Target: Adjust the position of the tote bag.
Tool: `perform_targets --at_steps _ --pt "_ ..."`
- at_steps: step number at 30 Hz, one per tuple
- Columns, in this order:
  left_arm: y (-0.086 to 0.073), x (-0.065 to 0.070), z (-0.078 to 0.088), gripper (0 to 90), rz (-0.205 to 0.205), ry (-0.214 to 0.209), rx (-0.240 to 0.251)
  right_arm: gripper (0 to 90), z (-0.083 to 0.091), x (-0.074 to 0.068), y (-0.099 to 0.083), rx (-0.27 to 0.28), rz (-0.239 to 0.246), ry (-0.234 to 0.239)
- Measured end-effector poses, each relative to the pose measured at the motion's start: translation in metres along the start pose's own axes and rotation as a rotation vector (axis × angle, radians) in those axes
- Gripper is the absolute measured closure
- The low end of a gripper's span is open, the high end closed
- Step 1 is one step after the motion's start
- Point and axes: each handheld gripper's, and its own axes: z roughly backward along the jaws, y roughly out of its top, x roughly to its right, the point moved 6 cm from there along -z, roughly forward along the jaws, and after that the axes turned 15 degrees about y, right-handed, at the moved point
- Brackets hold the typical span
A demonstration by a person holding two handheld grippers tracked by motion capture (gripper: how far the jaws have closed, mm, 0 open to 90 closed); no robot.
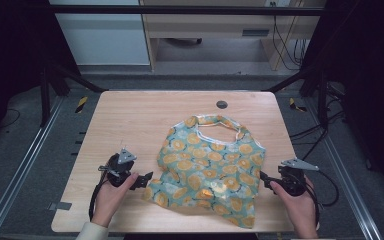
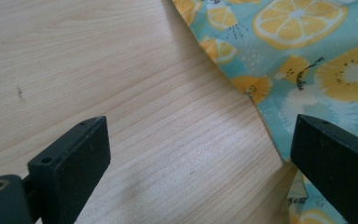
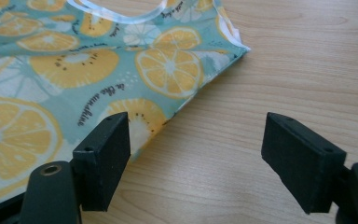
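Both jaws spread, gripping nothing — left gripper point(image 1: 147, 178) and right gripper point(image 1: 263, 178) flank the lemon-print tote bag point(image 1: 212, 162), seemingly just short of its edges.

We read this as a lab or recording rig room, not a home. The wooden surface point(image 1: 130, 115) sits inside a black metal frame point(image 1: 180, 10) with slanted struts point(image 1: 70, 75) and rails on both sides. We see cables point(image 1: 285, 45) hanging by a plain desk point(image 1: 205, 25) at the back, grey floor point(image 1: 25, 120), yellow-black hazard tape point(image 1: 81, 103) on it, and a cable port point(image 1: 222, 104) set in the surface. Dark surrounds at both sides.
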Motion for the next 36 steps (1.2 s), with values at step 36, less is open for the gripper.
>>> perform_targets --at_steps 36 --pt "0.110 0.038 -0.095 4.7 -0.089 -0.024 -0.118 30.1 -0.060 0.046 0.064 -0.061 -0.234 0.011"
